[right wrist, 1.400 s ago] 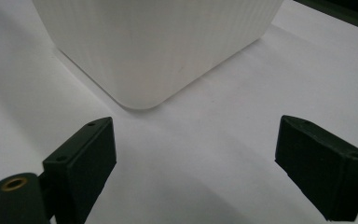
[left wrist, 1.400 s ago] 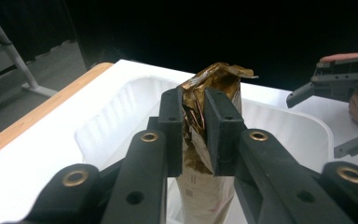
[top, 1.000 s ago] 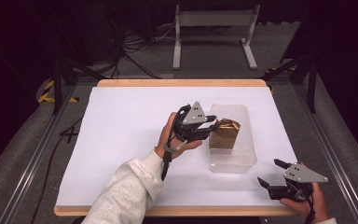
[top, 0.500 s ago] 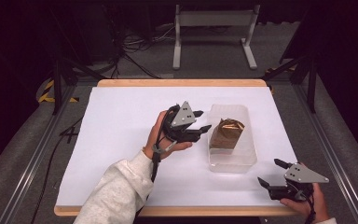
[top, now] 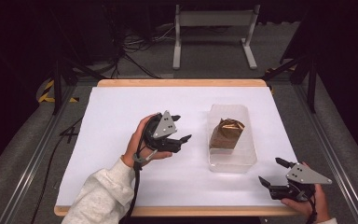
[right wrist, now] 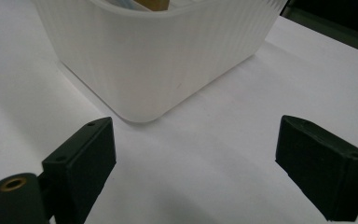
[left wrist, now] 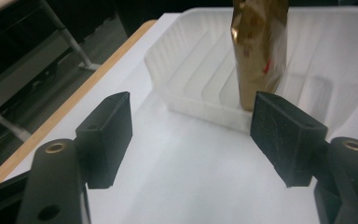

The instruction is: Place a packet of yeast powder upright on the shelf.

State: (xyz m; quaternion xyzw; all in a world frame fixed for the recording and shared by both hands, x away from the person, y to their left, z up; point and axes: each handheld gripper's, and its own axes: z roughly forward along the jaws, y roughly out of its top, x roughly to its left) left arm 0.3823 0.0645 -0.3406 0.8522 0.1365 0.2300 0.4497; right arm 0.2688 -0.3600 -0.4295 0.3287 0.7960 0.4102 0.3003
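Note:
A clear plastic tub (top: 249, 158) sits right of centre on the white table, and a shiny gold-brown packet (top: 227, 134) stands upright inside it. My left gripper (top: 181, 128) hovers open just left of the tub, empty; its own view looks past the open jaws at the tub (left wrist: 200, 74) and the gold packet (left wrist: 259, 49). My right gripper (top: 272, 171) rests open near the front right corner of the table, empty, with the tub's ribbed wall (right wrist: 168, 51) close ahead of it.
The white tabletop (top: 121, 116) has a wooden edge (top: 182, 83) at the back. Beyond it stand a grey metal frame (top: 214, 28) and cables on the floor. Dark stands flank both sides of the table.
My left gripper has drawn back leftward from the tub, leaving the gold packet standing inside it. The right gripper has stayed where it was.

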